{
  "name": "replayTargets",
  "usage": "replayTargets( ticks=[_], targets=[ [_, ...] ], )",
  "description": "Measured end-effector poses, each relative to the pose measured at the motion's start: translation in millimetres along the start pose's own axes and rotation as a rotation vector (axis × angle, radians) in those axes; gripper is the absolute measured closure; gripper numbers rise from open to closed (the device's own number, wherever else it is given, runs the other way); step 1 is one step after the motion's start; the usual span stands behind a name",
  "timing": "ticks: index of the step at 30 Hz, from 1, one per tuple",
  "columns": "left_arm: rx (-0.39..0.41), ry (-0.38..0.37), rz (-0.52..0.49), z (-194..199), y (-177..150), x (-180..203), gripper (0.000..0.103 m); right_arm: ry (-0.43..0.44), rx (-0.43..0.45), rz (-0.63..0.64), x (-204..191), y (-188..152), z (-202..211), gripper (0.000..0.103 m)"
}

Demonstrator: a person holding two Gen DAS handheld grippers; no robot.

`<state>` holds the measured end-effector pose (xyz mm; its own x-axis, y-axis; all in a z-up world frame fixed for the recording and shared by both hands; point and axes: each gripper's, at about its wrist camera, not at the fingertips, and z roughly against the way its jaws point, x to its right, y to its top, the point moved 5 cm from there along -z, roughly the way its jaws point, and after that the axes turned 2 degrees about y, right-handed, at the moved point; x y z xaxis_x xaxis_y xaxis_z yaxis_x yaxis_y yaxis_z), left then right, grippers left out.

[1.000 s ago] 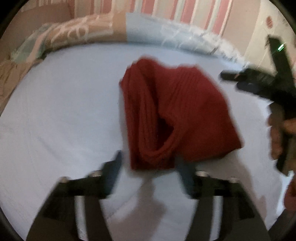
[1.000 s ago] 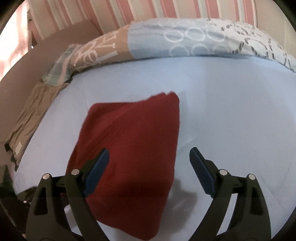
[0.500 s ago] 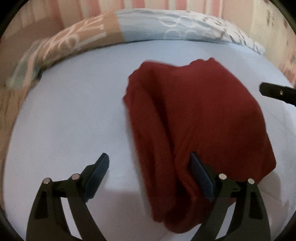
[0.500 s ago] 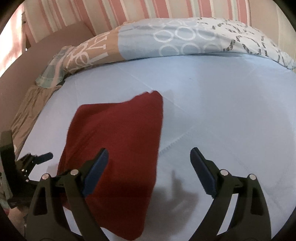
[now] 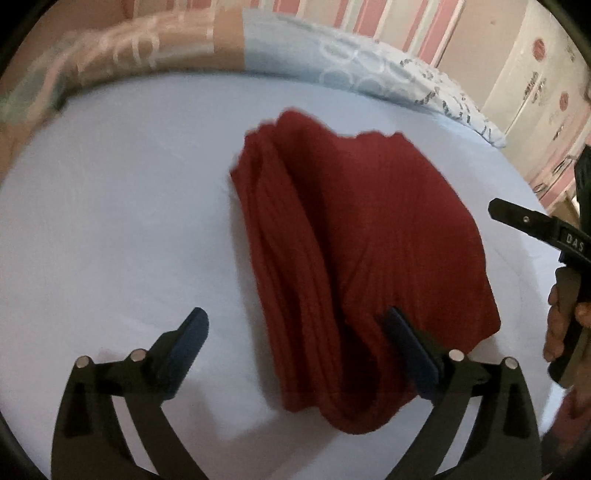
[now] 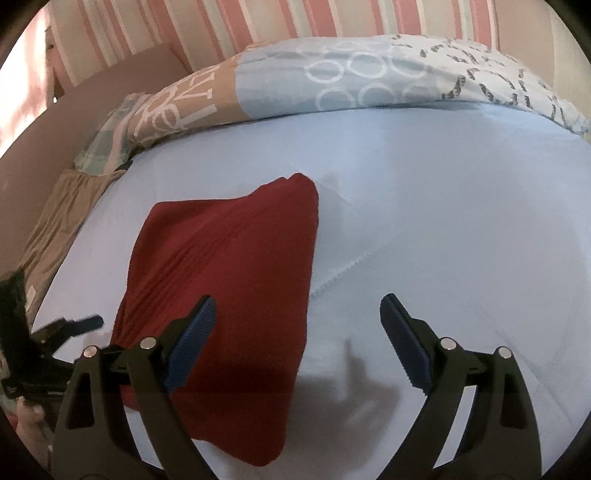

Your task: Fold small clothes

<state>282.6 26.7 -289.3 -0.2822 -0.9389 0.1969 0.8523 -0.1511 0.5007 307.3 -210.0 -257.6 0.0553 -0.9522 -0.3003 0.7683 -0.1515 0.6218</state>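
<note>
A dark red ribbed knit garment [image 5: 354, 251] lies folded on the pale blue bed sheet [image 5: 110, 229]; it also shows in the right wrist view [image 6: 229, 280]. My left gripper [image 5: 295, 343] is open and empty, hovering over the garment's near end, with thick folds between its fingers. My right gripper [image 6: 297, 328] is open and empty above the garment's right edge. The right gripper also shows at the right of the left wrist view [image 5: 532, 225], held by a hand. The left gripper shows at the left edge of the right wrist view [image 6: 74, 325].
A patterned duvet [image 6: 332, 77] in blue, tan and white lies bunched along the far side of the bed. A tan cloth [image 6: 55, 229] lies at the left edge. A striped pink wall [image 6: 295, 18] stands behind. A cupboard [image 5: 535, 74] stands at the right.
The left gripper has drawn back slightly and swung right, so the garment sits a little farther off. The right gripper has barely moved. Both stay open.
</note>
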Motion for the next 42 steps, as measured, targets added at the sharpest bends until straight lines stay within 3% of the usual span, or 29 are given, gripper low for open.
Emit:
replayTargets(
  ticks=[5,14,16,19,20,21,24,29,30,33,42],
  targets=[
    [-0.073,0.019,0.008,-30.2,-1.9,-1.7,0.002,0.019,-0.023,-0.009,-6.2,-3.0,-10.1,0.010],
    [-0.067,0.062,-0.084,-42.1,2.9,18.2,0.002,0.049,-0.084,0.019,-22.1,-7.4,-46.1,0.009],
    [-0.061,0.057,-0.096,-41.7,2.3,18.7,0.007,0.054,-0.103,0.023,-21.6,-9.8,-54.6,0.009],
    [-0.066,0.032,-0.113,-40.0,0.2,21.9,0.023,0.063,-0.107,0.015,-19.4,-11.7,-63.1,0.008],
    [-0.064,0.031,-0.118,-38.9,-0.3,23.0,0.029,0.070,-0.105,0.022,-20.2,-12.6,-64.5,0.010],
    [-0.058,0.038,-0.125,-37.5,-0.7,24.3,0.034,0.075,-0.101,0.047,-24.3,-13.8,-64.6,0.022],
    [-0.033,0.091,-0.158,-34.1,-2.2,31.9,0.045,0.017,-0.087,0.127,-35.8,-16.5,-62.5,0.037],
    [-0.017,0.149,-0.140,-35.4,-0.7,39.1,0.054,-0.013,-0.060,0.161,-42.7,-18.7,-60.2,0.050],
    [-0.008,0.155,-0.129,-36.8,2.6,44.2,0.061,-0.018,-0.047,0.177,-44.6,-19.6,-58.5,0.053],
    [0.034,0.182,-0.131,-31.3,2.9,51.0,0.072,-0.005,-0.026,0.185,-44.9,-18.4,-53.5,0.058],
    [0.110,0.176,-0.087,-3.7,12.2,57.6,0.075,-0.013,0.095,0.288,-57.4,-3.6,-14.7,0.061]
  ],
)
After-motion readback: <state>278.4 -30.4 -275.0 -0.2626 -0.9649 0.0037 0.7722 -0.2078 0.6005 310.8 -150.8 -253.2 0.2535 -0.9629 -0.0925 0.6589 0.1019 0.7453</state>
